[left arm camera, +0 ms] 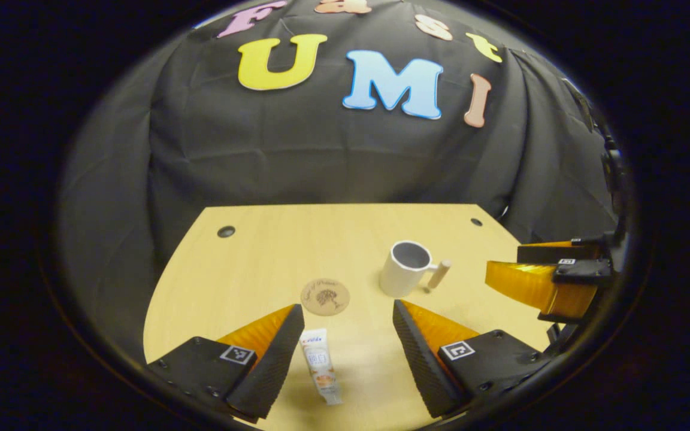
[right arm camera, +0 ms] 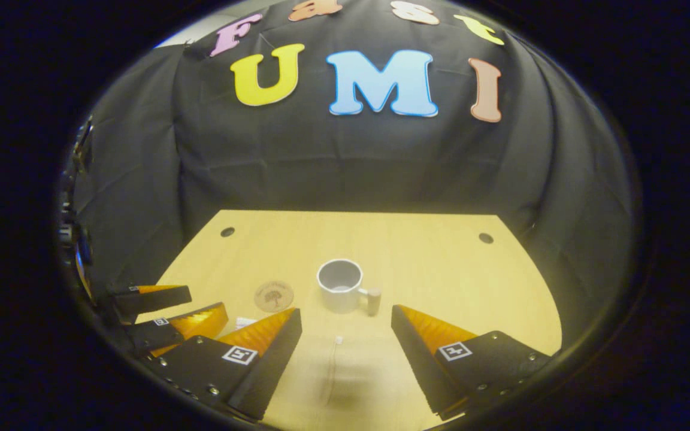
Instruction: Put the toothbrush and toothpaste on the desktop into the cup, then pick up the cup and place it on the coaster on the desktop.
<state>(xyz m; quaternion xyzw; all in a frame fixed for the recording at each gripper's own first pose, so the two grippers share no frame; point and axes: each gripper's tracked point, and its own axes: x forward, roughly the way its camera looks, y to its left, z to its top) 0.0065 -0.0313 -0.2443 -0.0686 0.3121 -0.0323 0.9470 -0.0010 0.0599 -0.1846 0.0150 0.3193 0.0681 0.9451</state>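
A white toothpaste tube (left arm camera: 321, 366) lies flat on the wooden desk (left arm camera: 297, 251), between the fingers of my open left gripper (left arm camera: 348, 323) and closer to the left finger. Beyond it rest a round brown coaster (left arm camera: 325, 296) and an upright white cup (left arm camera: 405, 269) with a pale handle on its right. In the right gripper view, my open right gripper (right arm camera: 346, 326) hovers over a thin, blurred white toothbrush (right arm camera: 333, 359) lying on the desk. The cup (right arm camera: 340, 284) stands just ahead and the coaster (right arm camera: 274, 296) lies to its left. Nothing is held.
The right gripper (left arm camera: 545, 281) appears at the right edge of the left gripper view; the left gripper (right arm camera: 171, 317) appears at the lower left of the right gripper view. Black cloth walls close the desk's far side. Two cable holes (right arm camera: 227, 231) mark the far corners.
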